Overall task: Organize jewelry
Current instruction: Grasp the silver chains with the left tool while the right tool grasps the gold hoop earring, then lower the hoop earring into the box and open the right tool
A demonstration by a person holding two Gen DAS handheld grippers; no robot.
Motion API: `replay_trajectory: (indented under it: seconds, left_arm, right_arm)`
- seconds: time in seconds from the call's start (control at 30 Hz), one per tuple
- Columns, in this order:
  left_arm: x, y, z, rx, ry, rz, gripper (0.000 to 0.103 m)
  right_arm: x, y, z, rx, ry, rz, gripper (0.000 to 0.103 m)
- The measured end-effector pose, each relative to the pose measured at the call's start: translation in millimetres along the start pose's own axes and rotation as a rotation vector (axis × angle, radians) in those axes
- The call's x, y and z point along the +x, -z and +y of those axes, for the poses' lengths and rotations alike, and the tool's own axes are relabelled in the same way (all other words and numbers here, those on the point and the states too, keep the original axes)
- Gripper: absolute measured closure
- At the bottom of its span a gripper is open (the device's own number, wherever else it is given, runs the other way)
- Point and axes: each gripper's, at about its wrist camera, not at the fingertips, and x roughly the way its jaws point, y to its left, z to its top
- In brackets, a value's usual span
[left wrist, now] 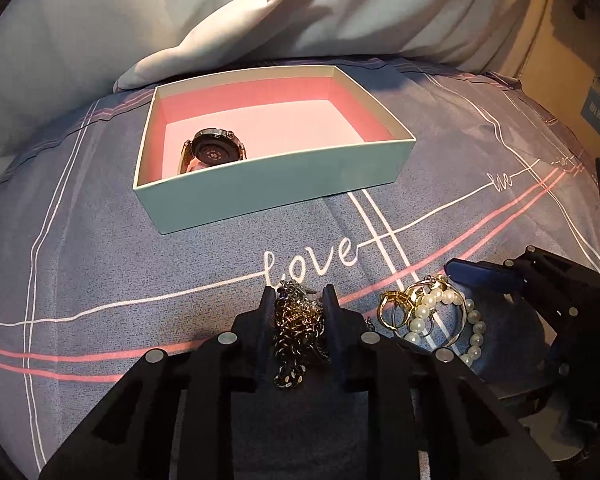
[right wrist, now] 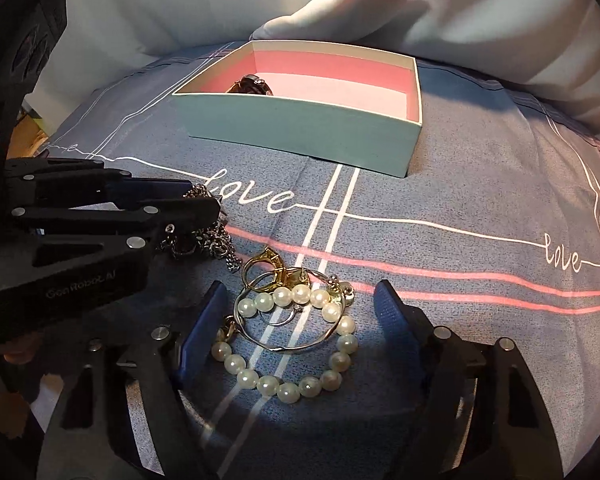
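Left gripper (left wrist: 298, 300) is low over the bedspread (left wrist: 100, 248), pointed at the box (left wrist: 268, 196), jaws narrow and clamped on the chain necklace (left wrist: 296, 328), which bunches between them and hangs down toward the camera. Right gripper (right wrist: 300, 304) sits just beside it, level with the fabric, jaws spread wide on either side of the pearl bracelet (right wrist: 292, 384), touching nothing.

Count: one chain, one pearl bracelet, one silver bangle (right wrist: 300, 348) lying across the pearls, a tangle of gold rings (right wrist: 268, 268) (number unclear), and one watch (left wrist: 216, 152) in the box's near-left corner. One pillow (left wrist: 204, 48) behind the box.
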Motion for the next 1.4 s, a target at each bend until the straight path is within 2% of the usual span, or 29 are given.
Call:
replay_trajectory:
  seconds: [0.13, 0.5, 0.97, 1.0, 1.03, 1.1, 1.13, 1.27, 1.4]
  left_arm:
    - [-19, -7, 7, -0.037, 0.014, -0.053, 0.08]
    - [-76, -35, 15, -0.085, 0.07, -0.195, 0.08]
    - [-118, -69, 11, -0.068, 0.048, -0.315, 0.083]
    - [-121, -72, 11, -0.066, 0.048, -0.327, 0.086]
    - [-125, -76, 11, -0.065, 0.048, -0.34, 0.099]
    - [-131, -83, 13, -0.074, 0.052, -0.351, 0.099]
    - [-134, -86, 15, -0.078, 0.053, -0.357, 0.103]
    - [-144, -94, 16, -0.078, 0.047, -0.4, 0.103]
    - [-147, -97, 17, -0.08, 0.047, -0.407, 0.103]
  right_arm:
    - [-5, 0, -2, 0.017, 0.002, -0.018, 0.045]
    - [-49, -23, -13, 0.042, 0.008, -0.164, 0.045]
    - [-72, -59, -7, 0.001, 0.018, -0.248, 0.045]
    - [-74, -62, -7, -0.004, 0.023, -0.258, 0.045]
    - [-75, -66, -7, -0.008, 0.025, -0.264, 0.045]
    - [-78, -74, -8, -0.013, 0.032, -0.281, 0.045]
    - [-79, -78, -8, -0.014, 0.036, -0.287, 0.045]
    - [-82, -91, -11, -0.014, 0.041, -0.313, 0.045]
    - [-81, -98, -10, -0.02, 0.04, -0.32, 0.045]
